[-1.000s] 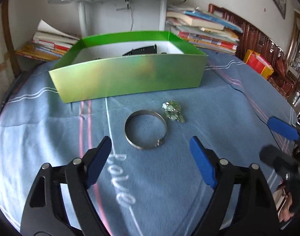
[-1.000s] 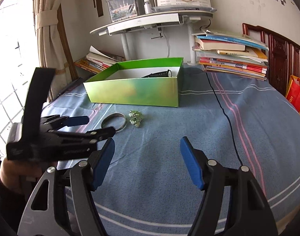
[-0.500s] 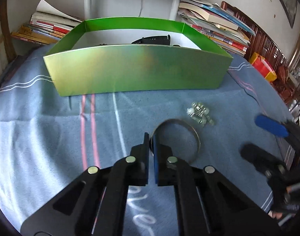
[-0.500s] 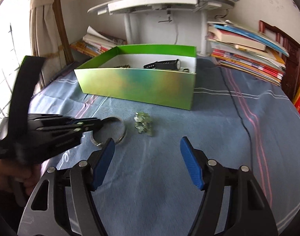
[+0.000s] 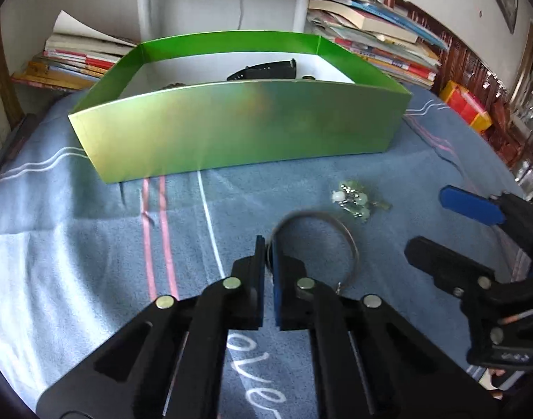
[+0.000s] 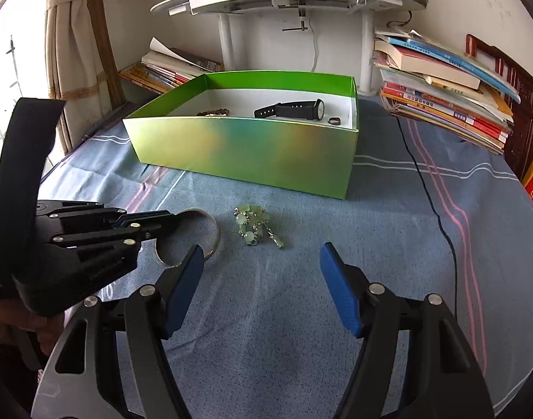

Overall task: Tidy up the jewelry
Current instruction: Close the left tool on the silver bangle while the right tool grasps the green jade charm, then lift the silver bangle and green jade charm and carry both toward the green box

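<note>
At lower centre of the left wrist view, your left hand-held gripper was clamped on the rim of the silver bangle, a stiff, light, slippery hoop lying on the blue tabletop. Your right hand-held gripper stood open and empty near the loose, limp green bead bracelet, best pinched mid-clump.

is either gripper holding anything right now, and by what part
The left gripper pinches the silver bangle by its near-left rim; the right gripper is open, holding nothing.

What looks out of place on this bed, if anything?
Nothing is damaged or spilled. Only two pieces lie outside the green box: the silver bangle, pinched by the left gripper, and a green bead cluster loose on the blue sheet.
</note>
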Demonstrator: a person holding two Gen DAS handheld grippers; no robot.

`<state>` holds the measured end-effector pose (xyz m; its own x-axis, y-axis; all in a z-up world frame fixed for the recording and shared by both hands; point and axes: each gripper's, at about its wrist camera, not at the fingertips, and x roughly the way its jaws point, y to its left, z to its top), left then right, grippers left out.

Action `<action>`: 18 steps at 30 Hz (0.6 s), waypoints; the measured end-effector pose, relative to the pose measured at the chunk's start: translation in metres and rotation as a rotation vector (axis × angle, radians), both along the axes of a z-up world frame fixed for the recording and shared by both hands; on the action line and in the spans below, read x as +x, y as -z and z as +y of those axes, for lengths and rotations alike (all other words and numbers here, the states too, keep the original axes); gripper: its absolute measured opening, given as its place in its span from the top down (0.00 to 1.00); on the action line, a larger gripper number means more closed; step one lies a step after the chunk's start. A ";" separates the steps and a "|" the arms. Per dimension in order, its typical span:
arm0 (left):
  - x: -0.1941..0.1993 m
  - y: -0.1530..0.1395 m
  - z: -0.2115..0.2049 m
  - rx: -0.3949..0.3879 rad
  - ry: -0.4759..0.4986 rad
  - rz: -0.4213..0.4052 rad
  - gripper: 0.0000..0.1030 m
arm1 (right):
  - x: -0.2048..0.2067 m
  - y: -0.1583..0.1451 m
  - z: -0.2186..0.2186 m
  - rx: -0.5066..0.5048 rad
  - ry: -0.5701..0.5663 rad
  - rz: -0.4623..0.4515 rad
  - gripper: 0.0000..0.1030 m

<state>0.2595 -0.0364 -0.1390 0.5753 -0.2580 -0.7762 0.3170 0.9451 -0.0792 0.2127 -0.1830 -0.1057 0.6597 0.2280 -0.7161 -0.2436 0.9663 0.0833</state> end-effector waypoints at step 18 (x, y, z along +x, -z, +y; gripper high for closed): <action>-0.085 -0.064 0.082 -0.124 -0.159 -0.170 0.97 | 0.018 -0.014 0.022 0.020 -0.056 -0.006 0.92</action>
<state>0.1741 0.0457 -0.0746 0.7359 -0.2410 -0.6327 0.1836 0.9705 -0.1562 0.2305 -0.1615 -0.0913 0.6501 0.2788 -0.7068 -0.2979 0.9493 0.1004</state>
